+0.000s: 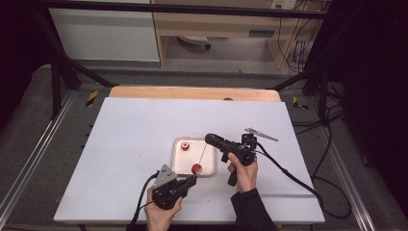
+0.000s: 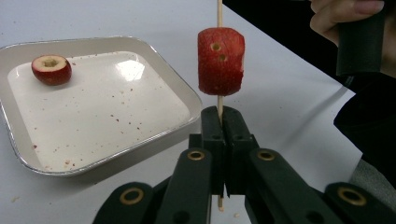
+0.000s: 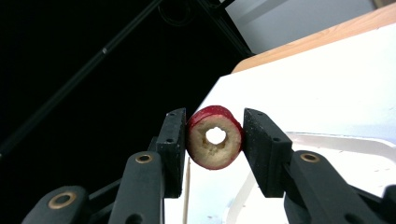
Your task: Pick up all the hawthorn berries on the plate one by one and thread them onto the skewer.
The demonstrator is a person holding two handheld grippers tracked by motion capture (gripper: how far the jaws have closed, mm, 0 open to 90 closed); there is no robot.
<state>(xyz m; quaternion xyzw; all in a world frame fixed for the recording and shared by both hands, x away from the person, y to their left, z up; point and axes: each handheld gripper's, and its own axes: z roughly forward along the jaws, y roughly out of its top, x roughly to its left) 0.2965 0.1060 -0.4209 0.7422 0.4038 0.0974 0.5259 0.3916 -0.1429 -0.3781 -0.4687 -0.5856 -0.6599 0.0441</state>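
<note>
Black jaws of the left gripper (image 2: 219, 122) were clamped on a wooden skewer (image 2: 219, 13) carrying one cored hawthorn (image 2: 221, 60); the right gripper (image 3: 214, 140) pinched a second cored fruit (image 3: 215, 136); a third (image 2: 51, 69) lay in the tray (image 2: 180, 91); threading seemed underway; next, its hole needed aligning with the skewer tip.

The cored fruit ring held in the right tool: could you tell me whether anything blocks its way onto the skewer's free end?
Nothing visible does. The skewer, clamped in the left tool, carries one fruit piece low down; its upper length is bare. The right tool holds the fruit ring, its hole open.
</note>
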